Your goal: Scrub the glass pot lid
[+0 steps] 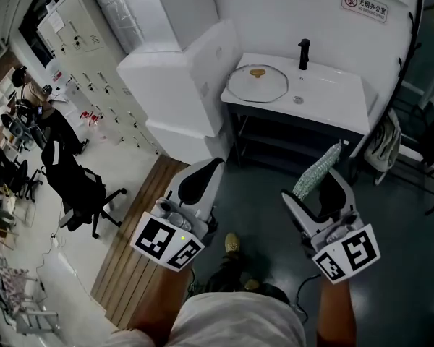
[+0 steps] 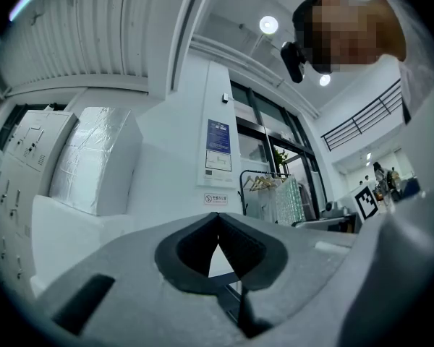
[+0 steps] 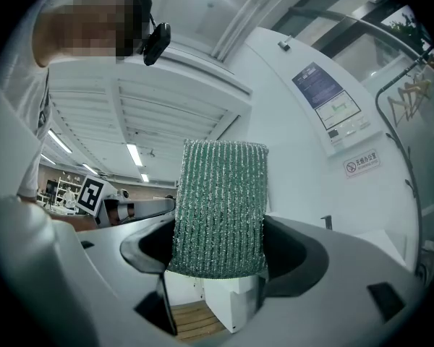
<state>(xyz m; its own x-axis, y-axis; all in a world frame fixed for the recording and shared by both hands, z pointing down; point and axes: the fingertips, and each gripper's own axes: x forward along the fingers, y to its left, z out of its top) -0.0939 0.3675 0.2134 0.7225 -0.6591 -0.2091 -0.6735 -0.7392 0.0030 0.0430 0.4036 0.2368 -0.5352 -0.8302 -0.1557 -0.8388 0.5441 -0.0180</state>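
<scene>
- Gripping a green scrubbing pad [image 3: 220,208], the right gripper [image 1: 312,191] has its jaws clamped on the pad's lower end.
- The left gripper [image 2: 217,221] has its jaws pressed together with nothing between them.
- The glass lid [image 1: 257,87] lies flat on the white table [image 1: 333,103], near a black tap [image 1: 303,53], well apart from both grippers.

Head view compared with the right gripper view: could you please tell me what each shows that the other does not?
Only the head view shows the glass pot lid lying on the white sink counter, and a black office chair off to the left. Only the right gripper view shows the ceiling lights and a wall poster. Both show the green scouring pad clamped in the right claw, and the warning sign on the white wall.
</scene>
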